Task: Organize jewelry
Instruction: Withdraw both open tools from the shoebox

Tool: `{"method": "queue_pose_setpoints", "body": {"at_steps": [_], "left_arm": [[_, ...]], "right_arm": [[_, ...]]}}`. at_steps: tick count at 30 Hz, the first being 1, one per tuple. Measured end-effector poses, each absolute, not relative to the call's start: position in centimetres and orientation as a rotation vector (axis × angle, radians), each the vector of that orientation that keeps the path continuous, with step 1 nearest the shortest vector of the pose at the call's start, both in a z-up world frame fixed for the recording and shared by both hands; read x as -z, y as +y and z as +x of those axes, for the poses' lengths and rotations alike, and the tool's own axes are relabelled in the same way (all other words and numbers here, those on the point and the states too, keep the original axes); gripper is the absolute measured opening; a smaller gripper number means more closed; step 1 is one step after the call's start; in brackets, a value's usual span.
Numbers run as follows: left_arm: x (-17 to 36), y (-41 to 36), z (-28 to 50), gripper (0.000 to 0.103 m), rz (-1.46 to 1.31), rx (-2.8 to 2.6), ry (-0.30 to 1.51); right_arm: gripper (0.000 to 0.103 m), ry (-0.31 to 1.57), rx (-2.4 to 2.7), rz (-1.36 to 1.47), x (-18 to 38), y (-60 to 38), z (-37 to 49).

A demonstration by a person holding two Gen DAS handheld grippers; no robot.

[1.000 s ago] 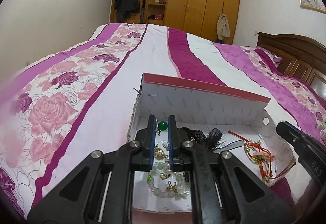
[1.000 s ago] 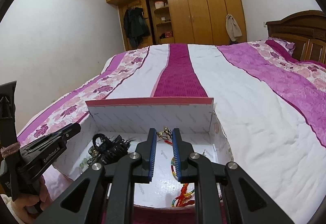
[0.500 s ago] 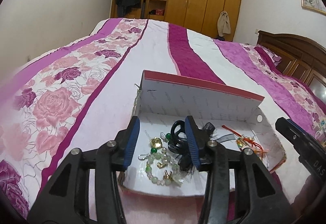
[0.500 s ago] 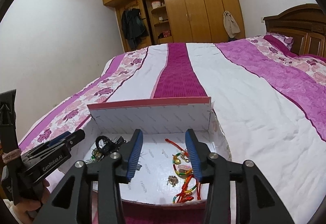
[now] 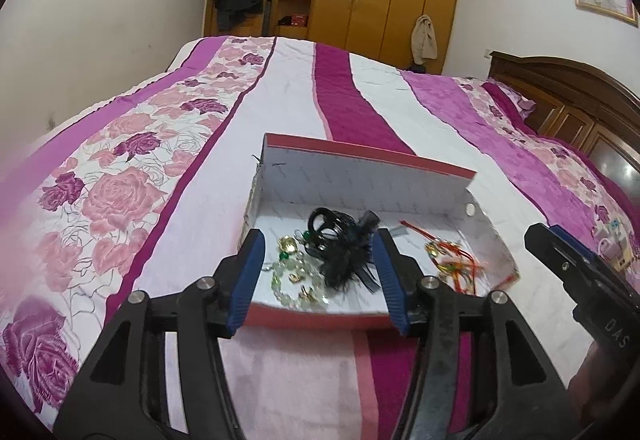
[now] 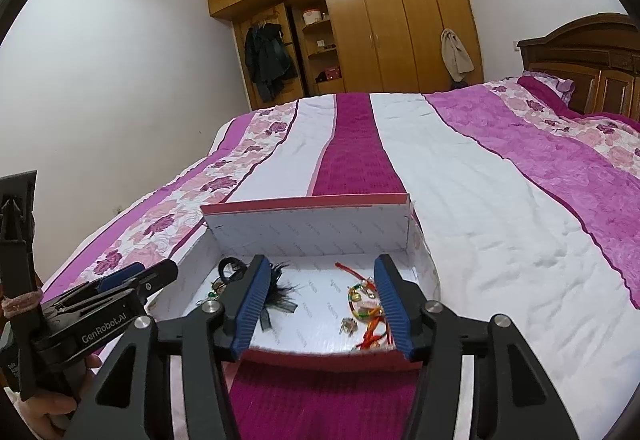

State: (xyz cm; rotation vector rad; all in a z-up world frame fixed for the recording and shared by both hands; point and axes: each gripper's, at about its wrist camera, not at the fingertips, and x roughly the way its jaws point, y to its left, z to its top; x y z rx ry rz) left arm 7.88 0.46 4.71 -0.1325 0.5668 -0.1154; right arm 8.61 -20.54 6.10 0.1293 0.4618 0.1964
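Observation:
A white cardboard box with a red rim lies open on the bed. Inside at the left are a green bead bracelet with gold pieces and a black feathered hair piece. At the right lies a red cord bracelet with gold charms. My left gripper is open and empty, above the box's near edge. My right gripper is open and empty, also above the near edge.
The bed has a pink, purple and white striped floral quilt. A wooden headboard is at the right. A wooden wardrobe stands at the far wall. The other gripper shows at the side of each view.
Both grippers opened and let go of jewelry into the box. Both have pulled back toward the box's near edge.

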Motion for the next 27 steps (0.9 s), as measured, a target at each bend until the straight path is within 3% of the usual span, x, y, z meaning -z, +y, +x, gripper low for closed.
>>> {"method": "queue_pose_setpoints", "body": {"at_steps": [15,27], "left_arm": [[-5.1,0.1,3.7,0.062,-0.135,0.137,0.565],[-4.2,-0.8,2.2,0.065,-0.107,0.125,0.586]], "right_arm": [[0.078,0.437,-0.167,0.111,-6.5,-21.7,3.0],[0.082,0.44,-0.143,0.117,-5.6,-22.5,0.9]]}}
